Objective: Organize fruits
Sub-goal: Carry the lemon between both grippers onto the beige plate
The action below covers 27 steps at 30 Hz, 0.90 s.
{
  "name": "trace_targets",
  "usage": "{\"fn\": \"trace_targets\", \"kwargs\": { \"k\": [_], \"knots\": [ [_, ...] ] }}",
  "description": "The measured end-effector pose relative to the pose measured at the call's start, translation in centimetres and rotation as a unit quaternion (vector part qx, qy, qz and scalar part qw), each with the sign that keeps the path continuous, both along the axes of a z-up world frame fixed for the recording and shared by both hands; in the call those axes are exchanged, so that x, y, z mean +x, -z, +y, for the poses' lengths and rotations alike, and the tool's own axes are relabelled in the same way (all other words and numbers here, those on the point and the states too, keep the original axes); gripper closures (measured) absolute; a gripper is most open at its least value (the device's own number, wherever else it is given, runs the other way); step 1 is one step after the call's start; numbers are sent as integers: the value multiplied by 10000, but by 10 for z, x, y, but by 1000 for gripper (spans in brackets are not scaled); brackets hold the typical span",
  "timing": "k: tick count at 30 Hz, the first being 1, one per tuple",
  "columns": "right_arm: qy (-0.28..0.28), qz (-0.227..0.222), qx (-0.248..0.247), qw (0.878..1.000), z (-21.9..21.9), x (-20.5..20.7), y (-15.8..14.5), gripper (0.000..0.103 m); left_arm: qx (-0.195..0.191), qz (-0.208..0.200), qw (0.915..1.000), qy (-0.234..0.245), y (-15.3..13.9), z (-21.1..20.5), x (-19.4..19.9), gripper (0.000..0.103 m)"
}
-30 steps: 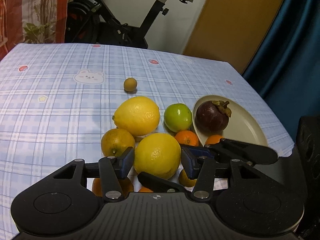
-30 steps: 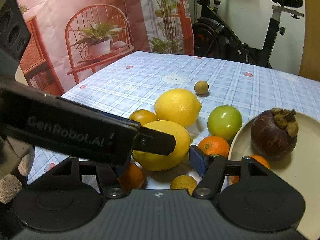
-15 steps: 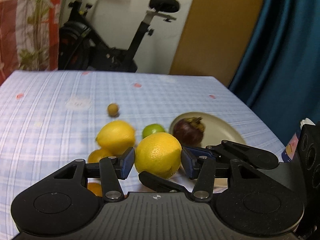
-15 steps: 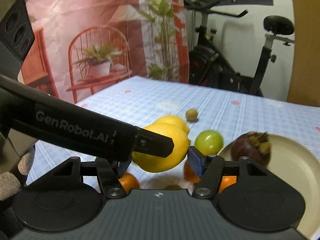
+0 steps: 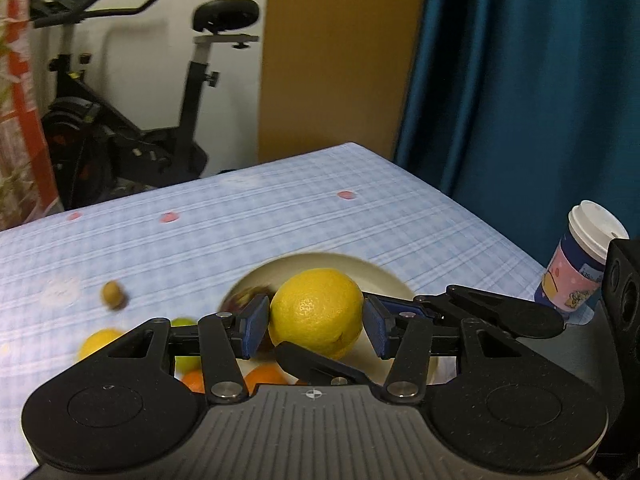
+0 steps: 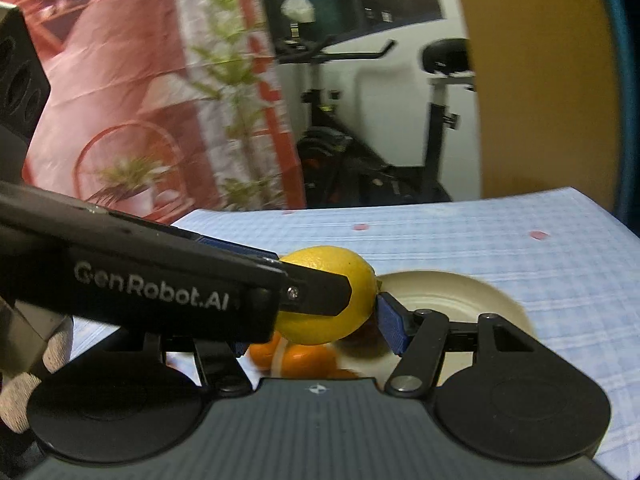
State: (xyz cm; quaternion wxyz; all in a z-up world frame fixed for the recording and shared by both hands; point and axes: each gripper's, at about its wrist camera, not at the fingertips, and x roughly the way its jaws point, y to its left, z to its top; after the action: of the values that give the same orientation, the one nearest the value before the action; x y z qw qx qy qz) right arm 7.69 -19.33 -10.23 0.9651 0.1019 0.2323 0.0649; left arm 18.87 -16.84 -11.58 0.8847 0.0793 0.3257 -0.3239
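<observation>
A large yellow lemon (image 5: 316, 308) hangs in the air above the cream plate (image 5: 384, 276). My left gripper (image 5: 316, 328) is shut on it, a blue pad pressing each side. My right gripper (image 6: 316, 332) grips the same lemon (image 6: 332, 268) crosswise: its right pad touches the fruit, while its left pad is hidden behind the left gripper's finger (image 6: 160, 276). The plate (image 6: 460, 292) holds a dark mangosteen (image 6: 360, 340), blurred. On the checked tablecloth below lie oranges (image 6: 308, 356), a second lemon (image 5: 96, 342), a green fruit (image 5: 182, 322) and a small brown fruit (image 5: 112, 294).
A lidded paper cup (image 5: 580, 264) stands at the table's right edge. An exercise bike (image 5: 132, 136) and a blue curtain (image 5: 520, 100) are behind the table. A gloved hand (image 6: 24, 380) holds the left gripper.
Both grippers have lifted the lemon off the table and carried it to the right, over the plate. The other fruits stay on the cloth and now sit lower left in view.
</observation>
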Motion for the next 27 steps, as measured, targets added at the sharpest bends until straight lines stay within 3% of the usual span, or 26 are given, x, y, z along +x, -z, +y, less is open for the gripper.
{"fn": "trace_targets", "kwargs": {
  "k": [11, 27],
  "knots": [
    [318, 493, 417, 9974, -62, 44, 23, 40, 332, 308, 9990, -17, 31, -50, 52, 48],
    [102, 705, 206, 9972, -57, 82, 39, 39, 490, 294, 9977, -356, 38, -45, 79, 49]
  ]
}}
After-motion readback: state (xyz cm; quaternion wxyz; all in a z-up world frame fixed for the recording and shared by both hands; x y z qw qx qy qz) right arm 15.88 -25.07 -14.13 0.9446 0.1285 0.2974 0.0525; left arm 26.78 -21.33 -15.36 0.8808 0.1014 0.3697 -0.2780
